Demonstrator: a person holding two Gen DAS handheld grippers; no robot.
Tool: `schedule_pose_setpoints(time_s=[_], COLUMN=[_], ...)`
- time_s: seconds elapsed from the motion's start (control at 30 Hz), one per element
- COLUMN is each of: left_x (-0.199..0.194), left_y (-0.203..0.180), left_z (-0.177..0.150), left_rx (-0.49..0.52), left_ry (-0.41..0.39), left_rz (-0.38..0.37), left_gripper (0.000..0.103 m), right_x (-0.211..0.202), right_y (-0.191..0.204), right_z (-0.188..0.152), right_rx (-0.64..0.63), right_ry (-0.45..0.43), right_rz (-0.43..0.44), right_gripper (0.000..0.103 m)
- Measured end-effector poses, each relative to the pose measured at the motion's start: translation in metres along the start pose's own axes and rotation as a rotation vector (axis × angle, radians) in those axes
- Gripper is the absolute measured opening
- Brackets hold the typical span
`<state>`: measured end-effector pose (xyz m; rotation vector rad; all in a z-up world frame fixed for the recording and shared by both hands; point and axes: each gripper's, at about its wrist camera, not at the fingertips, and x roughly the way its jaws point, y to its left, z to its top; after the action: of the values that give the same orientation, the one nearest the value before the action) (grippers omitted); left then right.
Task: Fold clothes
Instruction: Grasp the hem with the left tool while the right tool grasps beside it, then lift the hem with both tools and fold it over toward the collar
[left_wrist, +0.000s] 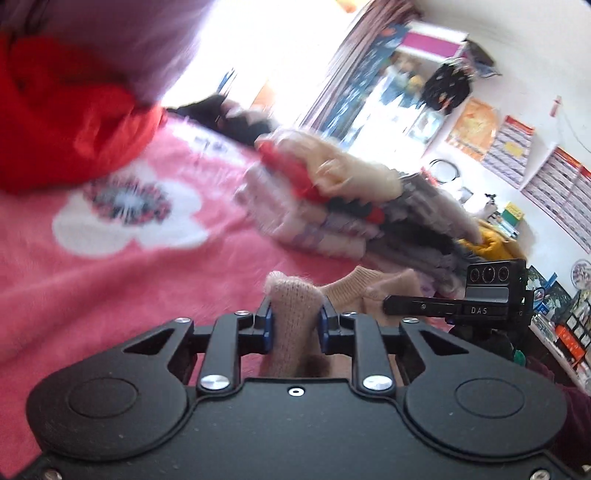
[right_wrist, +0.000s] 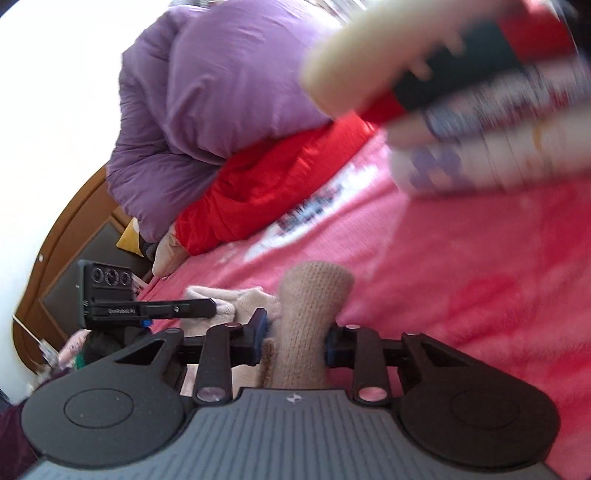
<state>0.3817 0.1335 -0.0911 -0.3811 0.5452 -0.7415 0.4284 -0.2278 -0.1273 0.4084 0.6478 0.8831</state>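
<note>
Beige knit garment (left_wrist: 293, 310) pinched between left fingers (left_wrist: 267, 325), right fingers (right_wrist: 258, 332) likewise

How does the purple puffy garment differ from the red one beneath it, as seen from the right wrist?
The purple garment is the bulkier one and lies on top; the red garment is flatter and pressed beneath it. The purple looks matte and quilted, the red shinier with sharper creases. The purple reaches up past the frame's top; the red rests directly on the pink blanket. Both are unfolded and untouched by either hand-held gripper.
</note>
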Motion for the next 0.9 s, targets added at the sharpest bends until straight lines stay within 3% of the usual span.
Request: schedule_pose_setpoints(time_s=[0.27, 0.57, 0.7, 0.9], left_x=[-0.074, -0.14, -0.16, -0.171], left_y=[-0.093, -0.175, -0.205, -0.239], left_z=[-0.018, -0.072, -0.095, -0.139], left_rx=[0.202, 0.466, 0.606, 0.836], left_ry=[-0.101, -0.052, 0.017, 0.173], left_rz=[0.039, 0.075, 0.096, 0.139], left_gripper=[0.017, 0.016, 0.016, 0.016], right_x=[-0.064, -0.143, -0.173, -0.199], right_y=[0.094, 0.179, 0.209, 0.249], right_z=[-0.007, -0.063, -0.091, -0.138], right_rx=[-0.262, -0.425, -0.507, -0.712], right_ry=[-0.106, -0.122, -0.081, 0.054], right_rz=[-0.03, -0.075, -0.101, -0.168], right_gripper=[0.027, 0.027, 0.027, 0.027])
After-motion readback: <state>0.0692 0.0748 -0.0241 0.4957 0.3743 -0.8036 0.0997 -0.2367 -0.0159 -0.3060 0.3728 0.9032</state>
